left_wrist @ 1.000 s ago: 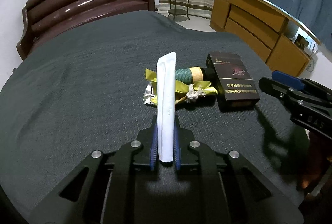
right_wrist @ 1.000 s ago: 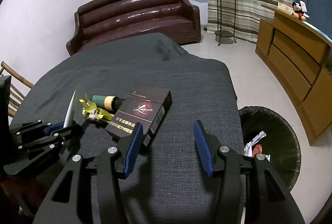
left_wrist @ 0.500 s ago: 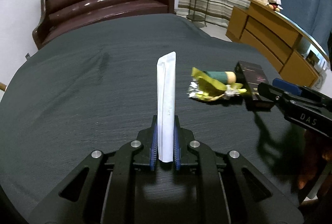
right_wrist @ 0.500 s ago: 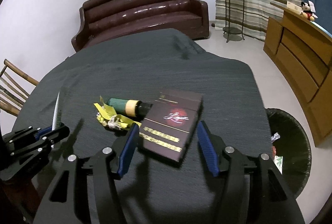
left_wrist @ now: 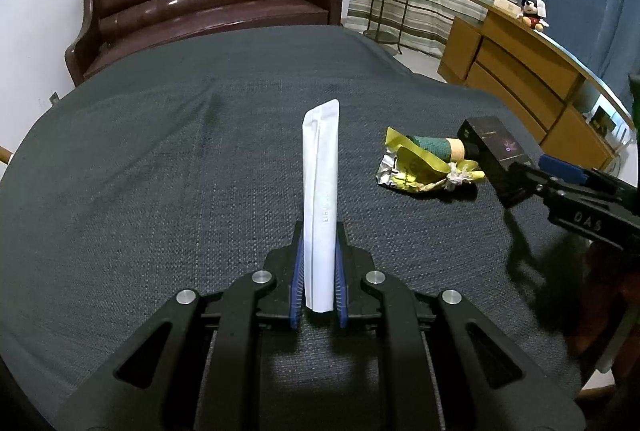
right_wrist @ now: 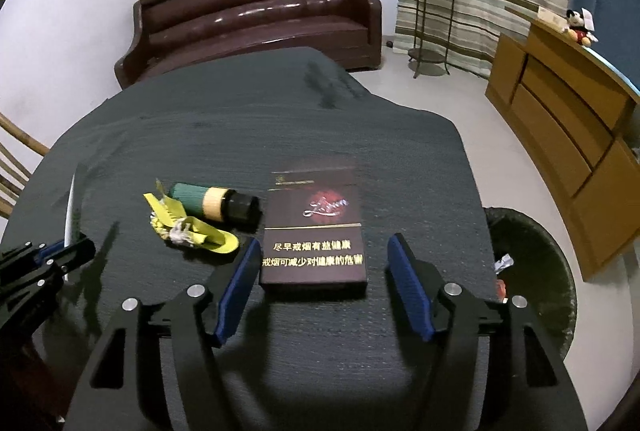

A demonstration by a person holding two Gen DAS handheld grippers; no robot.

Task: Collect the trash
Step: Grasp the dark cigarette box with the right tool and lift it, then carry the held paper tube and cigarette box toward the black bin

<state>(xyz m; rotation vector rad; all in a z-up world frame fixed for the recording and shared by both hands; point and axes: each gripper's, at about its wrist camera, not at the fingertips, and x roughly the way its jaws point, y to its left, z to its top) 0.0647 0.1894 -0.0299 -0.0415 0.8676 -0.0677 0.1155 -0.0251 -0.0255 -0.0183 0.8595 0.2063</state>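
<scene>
My left gripper (left_wrist: 318, 271) is shut on a long white paper sachet (left_wrist: 320, 191) that stands up between its blue pads above the dark cloth table (left_wrist: 160, 191). My right gripper (right_wrist: 324, 287) is open, its jaws on either side of the near end of a dark maroon cigarette box (right_wrist: 314, 231) that lies flat on the table. Left of the box lie a green bottle with a black cap (right_wrist: 212, 201) and a crumpled yellow wrapper (right_wrist: 188, 229). The left gripper also shows at the left edge of the right wrist view (right_wrist: 44, 263).
A black trash bin (right_wrist: 532, 271) with some litter stands on the floor past the table's right edge. A brown leather sofa (right_wrist: 256, 15) is behind the table, a wooden cabinet (right_wrist: 568, 119) at the right, a plant stand (right_wrist: 430, 3) by the curtains.
My right gripper has moved in over the cigarette box, which now lies between its open jaws. My left gripper has swung left and back, still holding the sachet.
</scene>
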